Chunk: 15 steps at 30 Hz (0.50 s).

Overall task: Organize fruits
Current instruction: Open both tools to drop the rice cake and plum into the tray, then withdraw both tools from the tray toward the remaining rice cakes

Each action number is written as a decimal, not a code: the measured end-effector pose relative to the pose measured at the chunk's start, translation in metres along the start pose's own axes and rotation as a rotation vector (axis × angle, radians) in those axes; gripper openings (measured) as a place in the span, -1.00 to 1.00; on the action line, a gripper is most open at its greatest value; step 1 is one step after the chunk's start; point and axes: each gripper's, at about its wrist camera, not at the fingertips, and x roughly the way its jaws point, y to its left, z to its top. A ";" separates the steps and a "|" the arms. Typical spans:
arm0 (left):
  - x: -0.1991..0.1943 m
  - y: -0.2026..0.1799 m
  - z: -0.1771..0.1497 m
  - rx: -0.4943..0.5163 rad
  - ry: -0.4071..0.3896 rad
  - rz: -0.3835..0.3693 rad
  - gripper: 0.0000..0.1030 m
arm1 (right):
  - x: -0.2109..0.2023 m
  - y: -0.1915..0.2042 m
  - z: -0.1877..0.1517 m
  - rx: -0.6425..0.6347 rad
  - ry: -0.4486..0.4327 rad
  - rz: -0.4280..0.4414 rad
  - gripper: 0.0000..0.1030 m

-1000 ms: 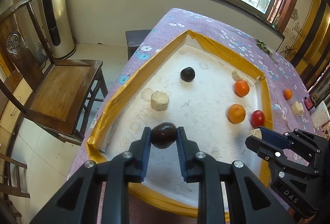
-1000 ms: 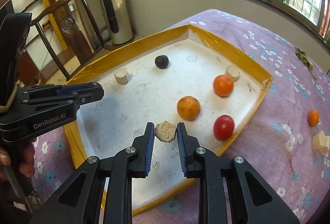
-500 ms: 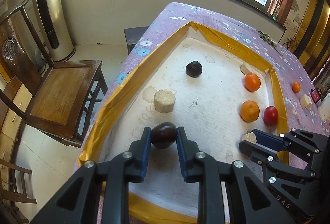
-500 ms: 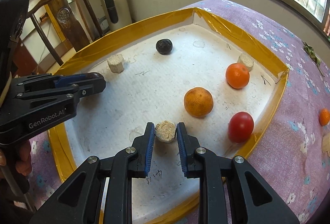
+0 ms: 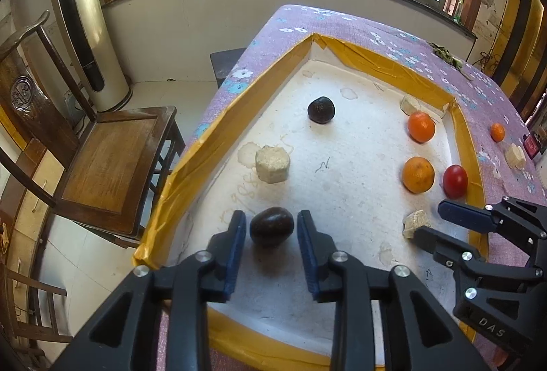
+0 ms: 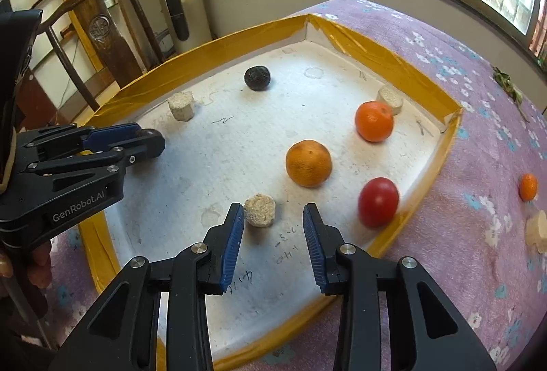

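A white foam tray with a yellow taped rim (image 5: 218, 128) (image 6: 393, 60) lies on the purple cloth. My left gripper (image 5: 271, 227) is opening; a dark brown fruit (image 5: 271, 226) rests on the tray between its pads, clear of both. My right gripper (image 6: 273, 220) is opening too; a beige puck (image 6: 259, 210) sits on the tray by its left pad, free of the right one. Also in the tray: a second dark fruit (image 5: 320, 110), two oranges (image 6: 308, 162) (image 6: 374, 120), a red fruit (image 6: 378, 206) and two more pucks (image 5: 272, 163) (image 6: 389, 99).
A small orange (image 6: 528, 187) and a beige puck (image 6: 536, 230) lie on the cloth right of the tray. A wooden chair (image 5: 112, 162) stands left of the table, which ends near the windows. A hand (image 6: 37, 265) holds the left gripper's handle.
Both grippers have parted their jaws. The dark fruit and the beige puck, gripped before, now lie loose on the tray. Both hands have stayed about where they were.
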 end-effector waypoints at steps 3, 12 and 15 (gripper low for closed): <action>-0.007 0.000 -0.002 -0.014 -0.022 0.025 0.03 | -0.008 -0.004 -0.002 0.016 -0.011 0.004 -0.33; -0.026 -0.012 -0.007 -0.001 -0.068 0.064 0.23 | -0.038 -0.011 -0.018 0.044 -0.046 0.018 -0.30; -0.031 -0.020 -0.008 0.000 -0.076 0.058 0.25 | -0.049 -0.013 -0.024 0.043 -0.055 0.004 -0.17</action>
